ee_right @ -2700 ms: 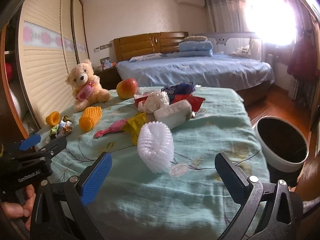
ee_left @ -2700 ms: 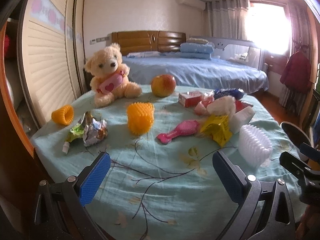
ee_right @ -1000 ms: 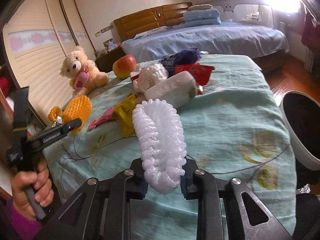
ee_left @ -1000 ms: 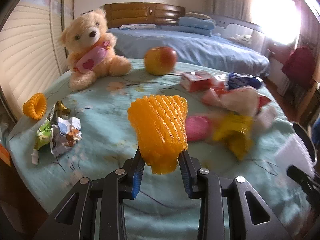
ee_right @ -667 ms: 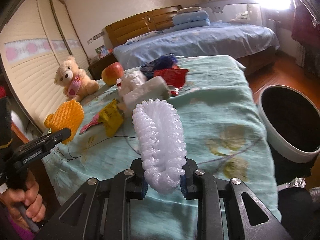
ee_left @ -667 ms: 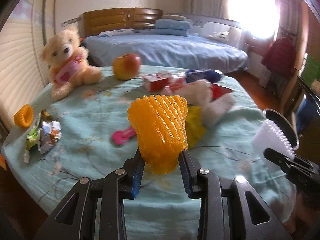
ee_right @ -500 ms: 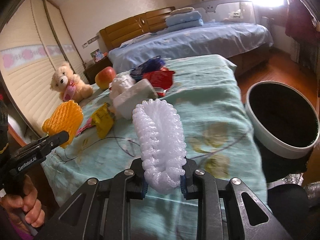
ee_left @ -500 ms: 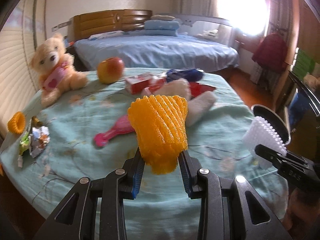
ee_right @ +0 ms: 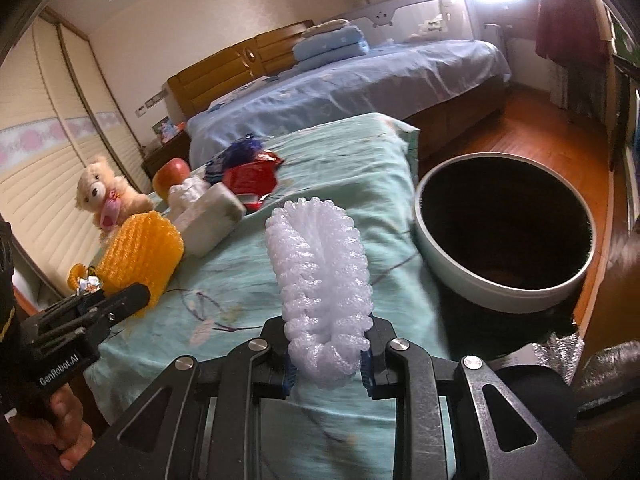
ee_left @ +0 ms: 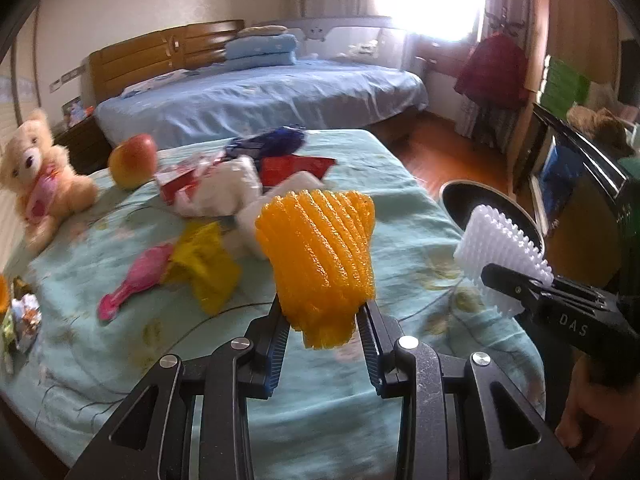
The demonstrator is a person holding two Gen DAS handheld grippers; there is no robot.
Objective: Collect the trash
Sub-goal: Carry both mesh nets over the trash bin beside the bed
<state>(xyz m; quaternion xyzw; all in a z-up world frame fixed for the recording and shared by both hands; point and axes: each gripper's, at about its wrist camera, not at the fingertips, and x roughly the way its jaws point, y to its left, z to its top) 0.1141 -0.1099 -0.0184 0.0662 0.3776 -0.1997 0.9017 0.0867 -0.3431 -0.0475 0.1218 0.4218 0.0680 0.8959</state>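
Two ribbed foam nets (ee_left: 320,256) (ee_right: 320,276); orange, white.

**Q:** Which parts make up my left gripper (ee_left: 324,334)?

**A:** Two black linkage arms with triangular cut-outs, each joined by round silver screws. My fingers carry blue ribbed pads (ee_left: 280,346) on their inner faces. Seen from the right wrist view, the same body is a black block lettered "GenRobot.AI" in white, with a bare hand (ee_right: 66,426) wrapped round its grip.

**Q:** And my right gripper (ee_right: 328,360)?

**A:** Identical build: black arms, silver screws, blue pads. From the left wrist view its side shows the white letters "DAS"; a hand (ee_left: 592,412) grips the handle below.
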